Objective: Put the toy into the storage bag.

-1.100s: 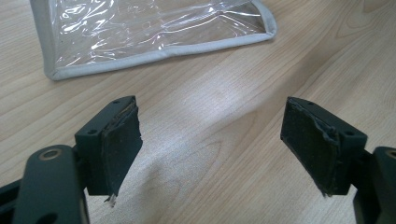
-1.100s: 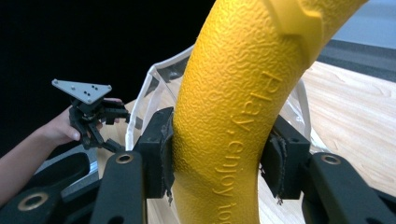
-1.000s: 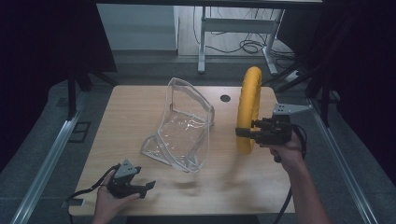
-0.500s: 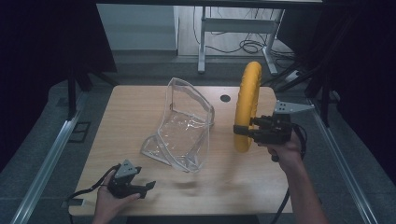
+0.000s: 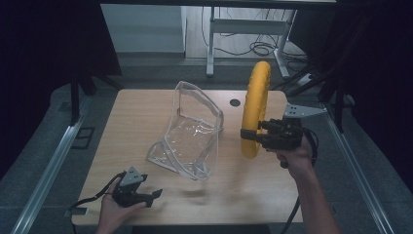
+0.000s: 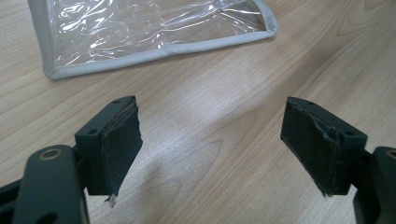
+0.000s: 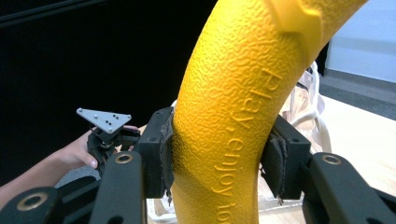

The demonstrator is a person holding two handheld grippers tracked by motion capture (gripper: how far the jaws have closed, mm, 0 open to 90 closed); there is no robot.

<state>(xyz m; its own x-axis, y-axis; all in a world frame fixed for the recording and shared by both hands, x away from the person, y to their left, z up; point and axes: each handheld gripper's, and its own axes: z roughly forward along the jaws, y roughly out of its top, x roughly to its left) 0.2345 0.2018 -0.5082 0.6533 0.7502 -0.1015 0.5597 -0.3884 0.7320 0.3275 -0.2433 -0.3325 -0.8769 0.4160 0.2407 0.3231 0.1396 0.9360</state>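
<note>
Ring (image 5: 255, 105), yellow textured plastic, upright over table's far-right, clenched low down by right gripper (image 5: 249, 135); barely shifted vs a sec ago. Left gripper (image 6: 212, 144) jaws apart, idle near clear pouch (image 5: 192, 139). Prob heading for pouch

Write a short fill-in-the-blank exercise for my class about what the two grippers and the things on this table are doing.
1. The right gripper is shut on the ______ ring.
2. The ring is held ______, on edge above the wooden table.
3. The left gripper has its jaws ______, with nothing between them.
4. The bag lying in the middle of the table is made of clear ______.

Missing words: yellow; upright; open; plastic
</note>
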